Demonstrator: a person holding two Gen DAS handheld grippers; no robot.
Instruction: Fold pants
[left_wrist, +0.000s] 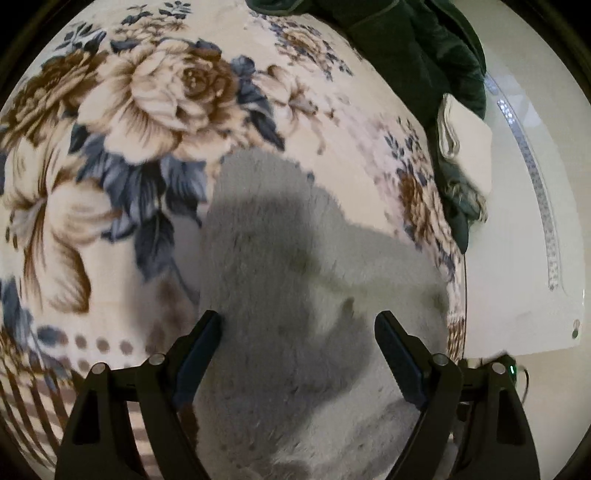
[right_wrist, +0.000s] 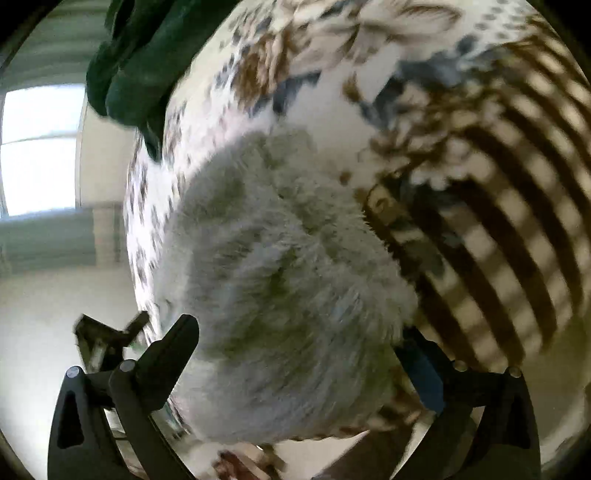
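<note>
The pants (left_wrist: 295, 295) are a fluffy grey-white fleece bundle lying on a floral blanket (left_wrist: 155, 110). In the left wrist view my left gripper (left_wrist: 297, 325) is open, its two fingers spread wide just above the fleece, and a dark shadow falls across the cloth. In the right wrist view the pants (right_wrist: 280, 277) fill the middle as a rounded heap. My right gripper (right_wrist: 299, 339) is open with its fingers on either side of the heap's near end; the right finger is partly hidden behind the fleece.
A dark green garment (left_wrist: 417, 48) with a cream pocket lining (left_wrist: 461, 136) lies at the blanket's far right edge, and shows in the right wrist view (right_wrist: 129, 66) too. White floor (left_wrist: 517, 221) lies beyond the edge. The blanket has a brown striped border (right_wrist: 498, 221). A window (right_wrist: 40, 147) is at left.
</note>
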